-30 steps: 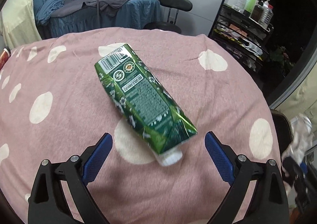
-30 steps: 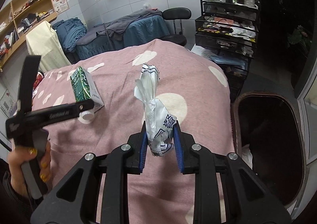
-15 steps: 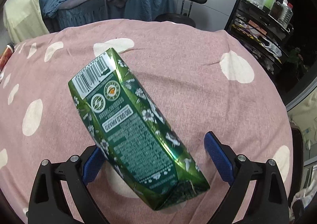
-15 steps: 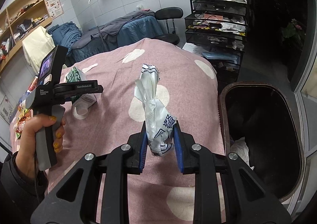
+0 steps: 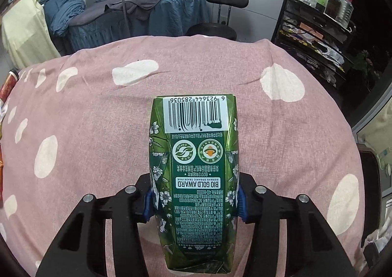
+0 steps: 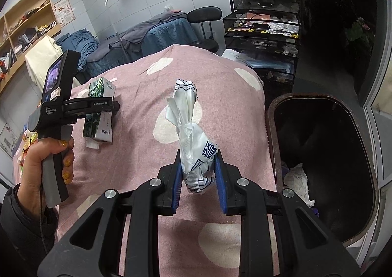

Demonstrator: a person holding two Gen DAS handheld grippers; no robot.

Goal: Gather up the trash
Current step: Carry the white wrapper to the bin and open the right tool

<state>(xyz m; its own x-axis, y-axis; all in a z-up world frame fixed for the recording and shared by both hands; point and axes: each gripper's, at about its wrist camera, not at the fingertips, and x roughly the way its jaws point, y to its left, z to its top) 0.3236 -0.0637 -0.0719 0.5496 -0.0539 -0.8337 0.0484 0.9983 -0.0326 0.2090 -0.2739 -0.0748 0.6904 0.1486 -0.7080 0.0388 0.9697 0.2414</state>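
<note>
Your left gripper [image 5: 194,200] has just closed its fingers on the green carton [image 5: 196,167], lifting it clear; your right gripper [image 6: 198,176] pinches the crumpled wrapper [image 6: 191,135] beside the bin [image 6: 318,110], ready for dropping.

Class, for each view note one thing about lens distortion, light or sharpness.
Left wrist view: fisheye bows the pink spotted bedspread; the green carton shows sharp print and slight sheen. Right wrist view: the bin interior is dark; the crumpled wrapper is brightly lit.
</note>
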